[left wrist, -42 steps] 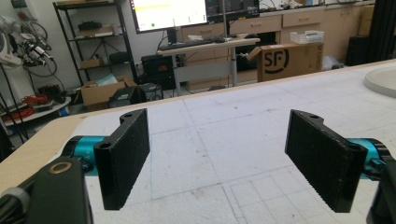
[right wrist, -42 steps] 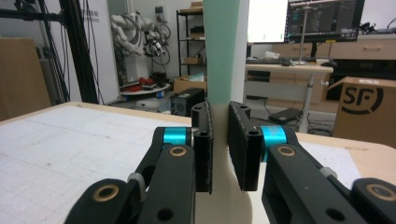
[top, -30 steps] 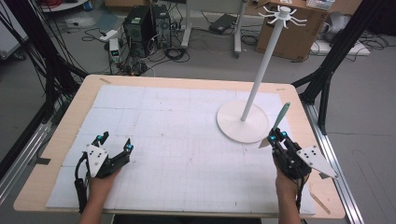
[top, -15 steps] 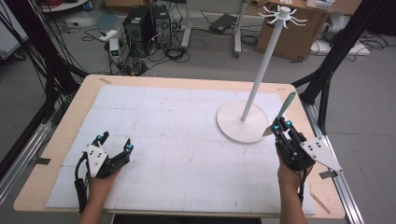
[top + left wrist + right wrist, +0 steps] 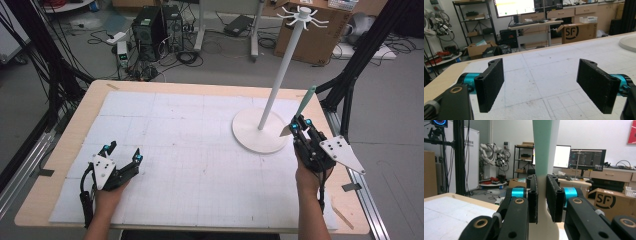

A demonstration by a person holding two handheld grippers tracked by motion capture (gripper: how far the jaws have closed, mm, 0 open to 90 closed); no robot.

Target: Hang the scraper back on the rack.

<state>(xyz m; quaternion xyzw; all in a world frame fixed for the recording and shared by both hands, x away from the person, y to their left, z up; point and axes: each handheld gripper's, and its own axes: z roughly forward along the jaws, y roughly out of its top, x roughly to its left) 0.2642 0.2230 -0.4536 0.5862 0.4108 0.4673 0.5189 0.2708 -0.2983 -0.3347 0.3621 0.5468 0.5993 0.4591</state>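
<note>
Right gripper point(image 5: 298, 126) clamps a green-handled tool point(image 5: 305, 102) upright (stand base point(image 5: 260, 131) just left); left gripper point(image 5: 121, 152) gapes wide over bare mat point(image 5: 200, 150).

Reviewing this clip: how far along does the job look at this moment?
Done: the right gripper has a green-handled utensil clamped and raised beside the white stand. In hand: carrying it, handle up. Left: presumably hanging it on the hooks, which look bare. The left gripper rests open on the mat.
</note>
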